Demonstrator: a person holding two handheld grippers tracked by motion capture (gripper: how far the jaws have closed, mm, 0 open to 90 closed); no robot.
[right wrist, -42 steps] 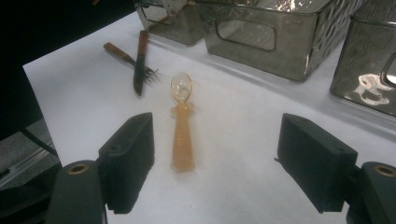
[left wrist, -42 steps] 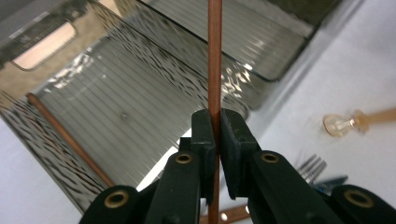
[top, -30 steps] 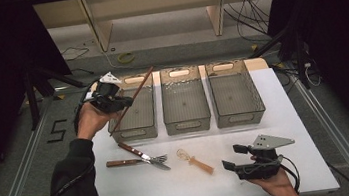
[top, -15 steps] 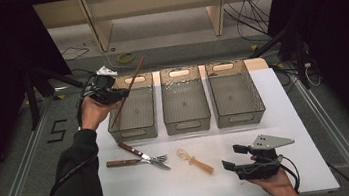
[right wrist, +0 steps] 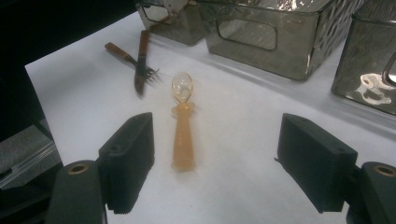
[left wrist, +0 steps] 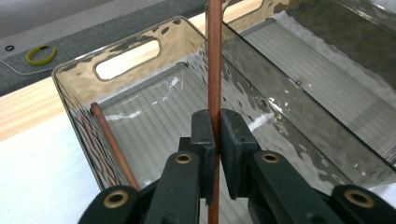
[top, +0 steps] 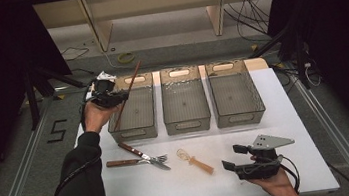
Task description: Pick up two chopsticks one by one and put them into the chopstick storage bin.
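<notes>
The left gripper (left wrist: 215, 140) is clamped on a brown chopstick (left wrist: 214, 60) above the leftmost bin (top: 133, 108), at ten o'clock on the table; another seemingly lies inside. The right gripper (right wrist: 215, 163) rests with jaws apart at five o'clock.

A thin reddish-brown chopstick (left wrist: 214, 60) is clamped between the closed jaws of the left tongs (left wrist: 214, 135), a straight, smooth rod. In the high view it slants over the leftmost smoky clear bin (top: 134, 114), upper end pointing away. A second matching chopstick (left wrist: 111, 142) lies inside that bin, along its side wall.
</notes>
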